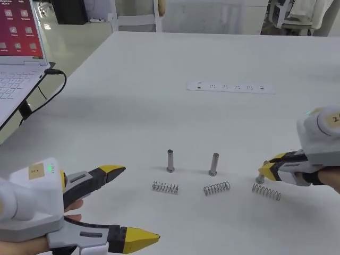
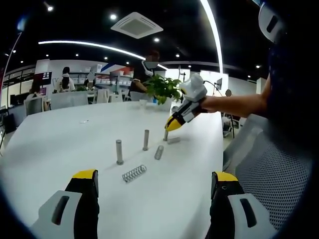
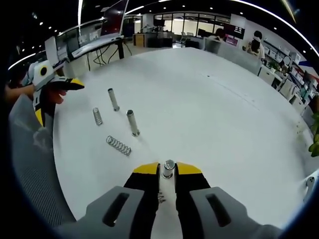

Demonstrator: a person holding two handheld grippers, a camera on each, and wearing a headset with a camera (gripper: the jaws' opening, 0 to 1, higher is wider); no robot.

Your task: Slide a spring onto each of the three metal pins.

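A white counter (image 1: 159, 106) is seen from above. At lower left, the left hand-held gripper (image 1: 127, 204) lies low and nearly level. It points right, with its yellow-tipped jaws spread wide and nothing between them. The holding hand (image 1: 71, 207) is mostly hidden under the gripper's white body and cut off by the frame.

The right hand-held gripper (image 1: 267, 170) reaches in from the right edge and points left. Its jaws are drawn narrow around the right pin (image 3: 169, 168), whose rounded head sits between the yellow tips in the right gripper view. In the head view the jaws cover most of this pin, and little more than its base shows.

The left pin (image 1: 170, 160) and middle pin (image 1: 213, 164) stand upright and bare near the centre of the counter. A spring lies flat just in front of each pin: the left spring (image 1: 165, 187), the middle spring (image 1: 217, 188) and the right spring (image 1: 266, 192). The right spring lies just below the closed jaws, which largely hide it in the right gripper view.

A laptop (image 1: 18, 48) is cut off at upper left, and a power strip (image 1: 231, 87) lies farther back.
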